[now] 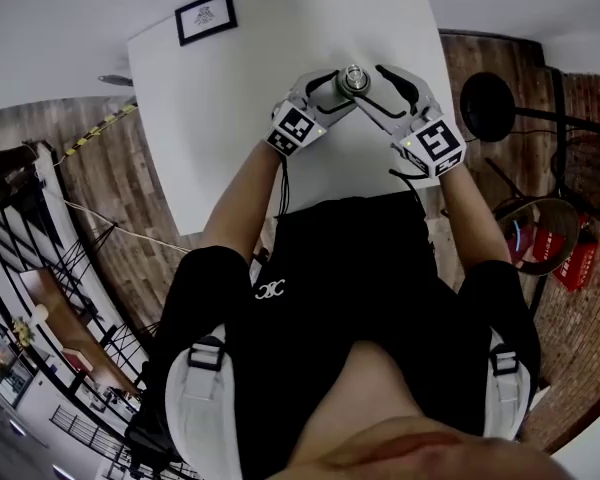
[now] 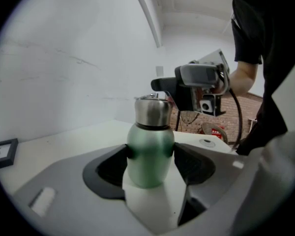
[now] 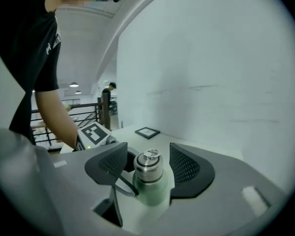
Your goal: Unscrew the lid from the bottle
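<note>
A green bottle (image 2: 150, 154) with a steel lid (image 2: 151, 111) stands upright on the white table (image 1: 240, 118). My left gripper (image 2: 150, 159) is shut on the bottle's green body, a pad pressing on each side. My right gripper (image 3: 148, 168) is open around the lid (image 3: 148, 165), with a gap between the lid and each pad. In the head view both grippers meet at the bottle (image 1: 354, 79), the left gripper (image 1: 330, 86) coming from the left and the right gripper (image 1: 382, 86) from the right. The right gripper (image 2: 162, 86) hangs just behind the lid in the left gripper view.
A small black picture frame (image 1: 206, 16) lies at the table's far left corner, also visible as the frame (image 3: 146, 132) beyond the bottle. A white wall rises behind the table. To the right on the floor stand a black round stand (image 1: 487, 106) and a red fire extinguisher (image 1: 577, 263).
</note>
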{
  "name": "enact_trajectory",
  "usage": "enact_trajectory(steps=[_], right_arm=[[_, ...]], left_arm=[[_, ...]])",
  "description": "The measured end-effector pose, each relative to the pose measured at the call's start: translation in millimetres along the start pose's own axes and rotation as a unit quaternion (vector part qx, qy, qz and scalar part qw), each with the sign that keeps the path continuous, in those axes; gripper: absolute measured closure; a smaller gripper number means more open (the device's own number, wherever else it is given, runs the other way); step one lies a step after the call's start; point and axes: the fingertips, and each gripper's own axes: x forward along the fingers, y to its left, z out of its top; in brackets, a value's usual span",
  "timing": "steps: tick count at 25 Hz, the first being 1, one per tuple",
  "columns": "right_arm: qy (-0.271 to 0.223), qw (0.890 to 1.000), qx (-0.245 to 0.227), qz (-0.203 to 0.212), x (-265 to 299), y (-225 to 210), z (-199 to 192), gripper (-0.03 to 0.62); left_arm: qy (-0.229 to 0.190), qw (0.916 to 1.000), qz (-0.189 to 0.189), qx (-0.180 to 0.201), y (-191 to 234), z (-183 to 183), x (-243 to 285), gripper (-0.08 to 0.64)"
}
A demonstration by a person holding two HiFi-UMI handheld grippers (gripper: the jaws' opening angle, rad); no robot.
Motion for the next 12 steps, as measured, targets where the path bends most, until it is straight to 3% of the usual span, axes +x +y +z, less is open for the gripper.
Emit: enact_trajectory(steps=[3,5,12], right_arm=[[-0.028,0.994,0.049,-0.099,-2,-7,-12,0.348],[-0.025,0.988,0.052,-0.145,2,-11,-25,0.348],[0.016,0.980,0.066,-0.189,26,-14,-53,0.348]], left_arm=[[0.005,1.0000,0.003,-0.003,3,-3,5,0.209],[0.008,0.9999,0.004,-0.004,5,-4,9,0.209],[0.015,0.9999,0.004,-0.007,2,-5,11,0.208]])
